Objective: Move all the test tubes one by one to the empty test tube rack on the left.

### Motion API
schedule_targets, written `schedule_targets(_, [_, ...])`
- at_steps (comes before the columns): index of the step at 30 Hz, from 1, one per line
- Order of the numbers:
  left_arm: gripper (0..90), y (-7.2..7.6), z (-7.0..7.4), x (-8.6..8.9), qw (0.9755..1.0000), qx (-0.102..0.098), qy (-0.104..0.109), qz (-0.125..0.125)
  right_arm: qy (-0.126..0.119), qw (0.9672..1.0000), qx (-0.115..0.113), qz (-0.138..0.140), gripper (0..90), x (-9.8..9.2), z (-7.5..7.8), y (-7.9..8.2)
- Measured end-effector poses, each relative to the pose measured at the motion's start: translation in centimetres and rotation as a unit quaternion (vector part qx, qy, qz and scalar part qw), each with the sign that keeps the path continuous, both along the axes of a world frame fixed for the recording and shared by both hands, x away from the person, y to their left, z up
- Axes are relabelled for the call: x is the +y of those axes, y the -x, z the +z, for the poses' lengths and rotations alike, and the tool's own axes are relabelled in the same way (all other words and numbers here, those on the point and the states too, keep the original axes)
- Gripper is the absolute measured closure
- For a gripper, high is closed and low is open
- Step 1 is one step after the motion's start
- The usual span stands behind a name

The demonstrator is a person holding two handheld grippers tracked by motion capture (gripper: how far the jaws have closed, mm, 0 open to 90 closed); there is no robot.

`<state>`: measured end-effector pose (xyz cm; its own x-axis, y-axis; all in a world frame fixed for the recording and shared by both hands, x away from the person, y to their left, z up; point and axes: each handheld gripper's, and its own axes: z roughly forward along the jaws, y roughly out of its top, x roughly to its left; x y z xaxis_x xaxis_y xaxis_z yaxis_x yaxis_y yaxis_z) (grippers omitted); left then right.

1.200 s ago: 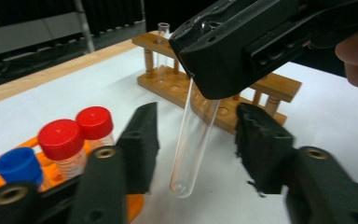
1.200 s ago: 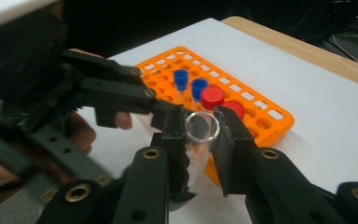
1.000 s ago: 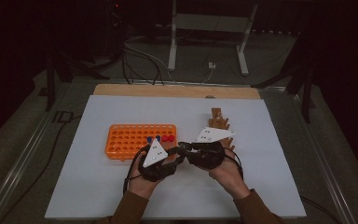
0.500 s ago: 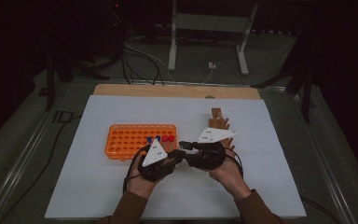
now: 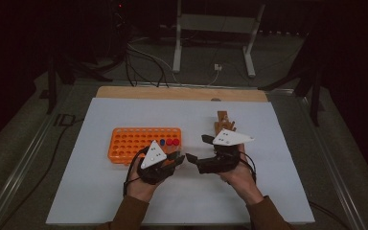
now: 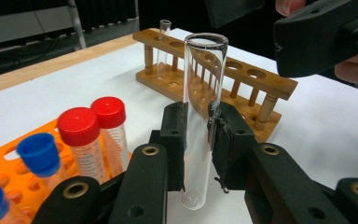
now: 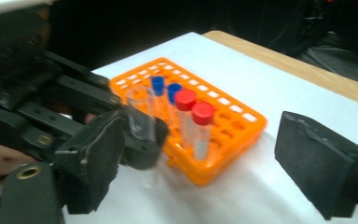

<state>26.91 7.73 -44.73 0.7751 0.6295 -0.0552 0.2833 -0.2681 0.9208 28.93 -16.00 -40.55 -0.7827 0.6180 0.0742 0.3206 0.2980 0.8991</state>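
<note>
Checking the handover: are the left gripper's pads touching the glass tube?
Touching: the left gripper view shows the left gripper pads pressed against both sides of the glass tube.

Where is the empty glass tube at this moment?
In the left gripper view, the glass tube stands upright, clamped in the left tool, between the orange rack and the wooden rack.

Plastic rack (image 5: 143,143) left, wooden rack (image 5: 223,122) right on the table (image 5: 278,191); capped tubes (image 5: 170,142) stand apparently at the plastic rack's right end.

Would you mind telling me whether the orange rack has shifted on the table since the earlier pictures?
No. The orange rack sits in the same spot beside the wooden rack.
</note>
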Motion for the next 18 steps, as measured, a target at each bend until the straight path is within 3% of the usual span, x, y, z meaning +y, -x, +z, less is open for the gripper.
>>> schedule_targets(5, [76.2,0.0,0.2,0.5,1.0000,-0.001,0.003,0.006,0.009,0.9994,-0.013,-0.029,9.7,-0.8,-0.5,-0.2])
schedule_targets(13, [76.2,-0.2,0.6,1.6,0.9997,-0.004,0.010,0.021,-0.003,0.9985,-0.007,-0.053,1.8,-2.3,-0.9,-0.7])
schedule_targets(18, [76.1,-0.1,1.0,2.4,0.9994,-0.008,0.015,0.029,0.008,0.9971,-0.011,-0.074,1.0,-3.2,-1.1,-0.8])
